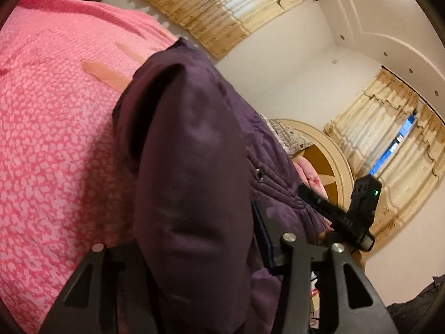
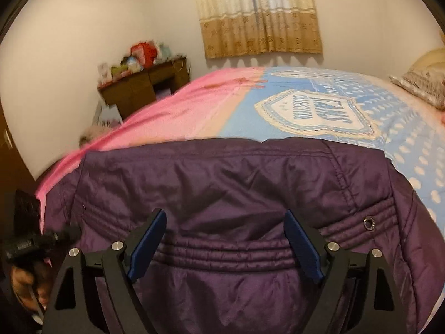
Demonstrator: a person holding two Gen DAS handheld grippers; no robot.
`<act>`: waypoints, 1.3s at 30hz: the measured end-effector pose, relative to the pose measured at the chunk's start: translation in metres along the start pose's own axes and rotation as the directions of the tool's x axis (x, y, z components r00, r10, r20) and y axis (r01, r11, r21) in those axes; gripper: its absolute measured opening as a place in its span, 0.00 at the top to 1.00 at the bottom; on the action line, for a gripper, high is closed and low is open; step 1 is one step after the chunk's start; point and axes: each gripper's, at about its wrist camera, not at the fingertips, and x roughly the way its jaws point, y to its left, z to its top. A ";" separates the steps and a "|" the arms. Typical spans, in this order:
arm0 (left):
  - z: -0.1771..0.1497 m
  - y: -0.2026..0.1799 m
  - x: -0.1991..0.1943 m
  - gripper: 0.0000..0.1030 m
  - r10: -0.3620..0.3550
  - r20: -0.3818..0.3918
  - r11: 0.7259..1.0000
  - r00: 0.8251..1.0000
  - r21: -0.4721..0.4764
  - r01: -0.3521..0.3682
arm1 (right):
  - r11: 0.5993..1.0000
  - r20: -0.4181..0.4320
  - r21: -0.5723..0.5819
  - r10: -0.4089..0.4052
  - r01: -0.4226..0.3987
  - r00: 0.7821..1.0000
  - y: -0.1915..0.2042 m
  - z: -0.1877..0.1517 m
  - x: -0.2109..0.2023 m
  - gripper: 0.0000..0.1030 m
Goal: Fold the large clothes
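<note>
A dark purple quilted jacket (image 2: 236, 194) lies on the bed over the pink and blue bedspread (image 2: 194, 105). My right gripper (image 2: 225, 239) is open just above the jacket's stitched waist band, with nothing between its blue pads (image 2: 147, 245). In the left wrist view a thick fold of the same jacket (image 1: 194, 181) fills the space between my left gripper's fingers (image 1: 261, 239) and hides the left finger, so the gripper (image 1: 200, 239) looks shut on that fold. The right gripper's body (image 1: 361, 208) shows at the right there.
The pink patterned bedspread (image 1: 55, 139) spreads to the left. A wooden cabinet (image 2: 144, 83) with clutter stands in the far corner. Curtains (image 2: 258, 14) hang on the back wall. Pillows (image 2: 422, 83) and a round headboard (image 1: 325, 156) are at the bed's head.
</note>
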 end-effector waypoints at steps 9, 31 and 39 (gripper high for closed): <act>0.013 -0.063 -0.006 0.52 -0.175 0.052 0.978 0.983 0.124 0.168 | 0.993 -0.101 -0.093 -0.082 0.072 0.991 0.011 0.000 0.026 0.11; -0.015 -0.281 0.107 0.49 0.005 -0.141 0.735 0.990 0.671 0.092 | 0.816 0.306 0.452 0.237 -0.360 0.922 -0.196 0.022 -0.128 0.11; -0.058 -0.308 0.155 0.37 0.194 -0.087 0.648 0.977 0.759 -0.061 | 0.888 0.121 0.255 0.363 -0.383 0.924 -0.185 0.085 -0.156 0.11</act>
